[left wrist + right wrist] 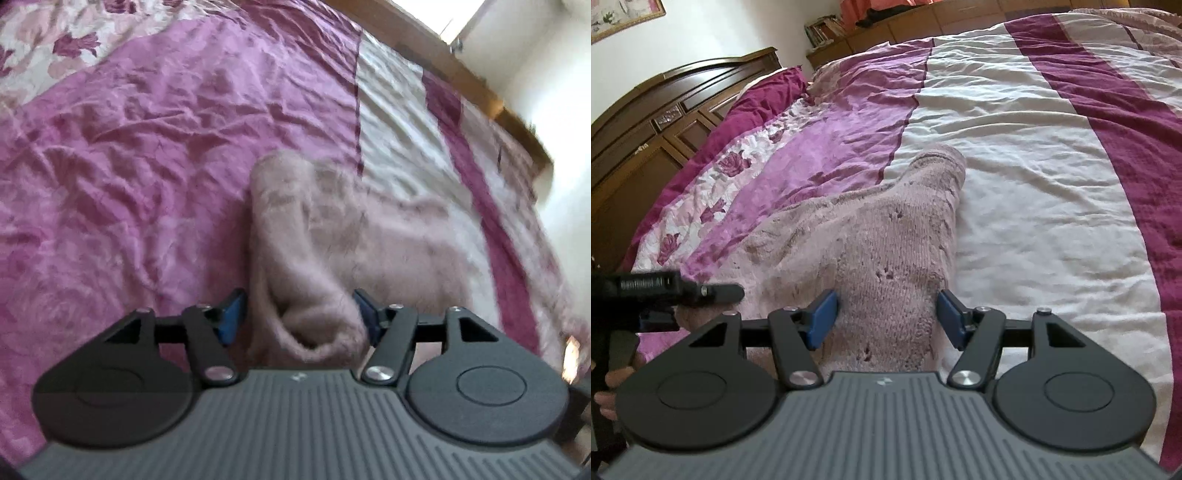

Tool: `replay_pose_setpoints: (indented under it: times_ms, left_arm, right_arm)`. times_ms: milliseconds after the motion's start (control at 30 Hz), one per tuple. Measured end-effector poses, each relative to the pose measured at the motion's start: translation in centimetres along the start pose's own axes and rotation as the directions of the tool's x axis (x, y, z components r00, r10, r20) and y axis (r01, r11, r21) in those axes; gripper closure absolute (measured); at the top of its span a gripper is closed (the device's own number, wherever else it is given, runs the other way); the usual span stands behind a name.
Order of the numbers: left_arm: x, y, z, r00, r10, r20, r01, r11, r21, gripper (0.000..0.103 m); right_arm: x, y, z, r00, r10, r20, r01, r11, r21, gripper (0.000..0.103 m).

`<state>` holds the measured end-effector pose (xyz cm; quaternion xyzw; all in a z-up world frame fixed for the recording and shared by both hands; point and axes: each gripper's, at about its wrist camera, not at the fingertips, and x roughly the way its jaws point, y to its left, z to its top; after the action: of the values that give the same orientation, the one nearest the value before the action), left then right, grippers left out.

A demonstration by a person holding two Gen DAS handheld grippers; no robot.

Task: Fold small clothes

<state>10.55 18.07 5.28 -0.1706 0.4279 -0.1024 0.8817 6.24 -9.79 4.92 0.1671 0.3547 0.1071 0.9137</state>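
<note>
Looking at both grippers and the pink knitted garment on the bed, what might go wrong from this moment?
1. The left gripper stands open around a rolled fold of the pink sweater, so the fold may spring loose.
2. The right gripper straddles a thick bunch of knit; closing may catch several layers.
3. The bedspread is wrinkled and soft, so fingers might pinch it too.

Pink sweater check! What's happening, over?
Left tool open, rolled sleeve between pads. Right tool open over pink sweater, flat on bedspread. Nothing in the way.
</note>
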Motion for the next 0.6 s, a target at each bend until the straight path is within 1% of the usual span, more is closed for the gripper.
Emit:
replay_pose_setpoints:
  times_ms: [67, 100, 167, 300, 333, 467, 600]
  left_arm:
    - [0.4, 0.1, -0.7, 0.997, 0.069, -0.020, -0.068, 0.996, 0.063, 0.033]
    - [0.5, 0.4, -1.0, 0.997, 0.078, -0.017, -0.077, 0.995, 0.070, 0.031]
    - [0.3, 0.9, -1.3, 0.998, 0.063, -0.009, -0.062, 0.997, 0.049, 0.031]
    - [-0.1, 0.6, -1.2, 0.998, 0.065, -0.008, -0.065, 0.997, 0.042, 0.032]
    - [-0.3, 0.6, -1.0, 0.998, 0.054, -0.008, -0.054, 0.998, 0.030, 0.033]
    - [-0.3, 0.7, -0.4, 1.000, 0.006, -0.006, -0.006, 1.000, -0.023, 0.033]
    - [0.9, 0.8, 0.0, 0.999, 0.008, -0.039, -0.009, 0.999, -0.037, 0.033]
  right_arm:
    - [0.0, -0.1, -0.1, 1.000, -0.001, -0.007, 0.001, 1.000, 0.001, 0.036]
    - [0.1, -0.2, -0.2, 1.000, 0.001, -0.015, -0.001, 1.000, 0.005, 0.035]
    - [0.1, -0.3, -0.2, 1.000, 0.000, -0.030, 0.001, 1.000, 0.010, 0.035]
    - [-0.1, -0.8, -0.4, 0.998, 0.016, -0.065, -0.013, 0.999, 0.043, 0.031]
    - [-0.1, -1.0, -0.5, 0.997, 0.028, -0.070, -0.023, 0.998, 0.060, 0.029]
    - [0.1, -2.3, -0.3, 0.994, 0.084, -0.074, -0.070, 0.982, 0.176, 0.022]
    - [0.8, -3.1, 0.4, 0.989, 0.123, -0.076, -0.102, 0.967, 0.233, 0.020]
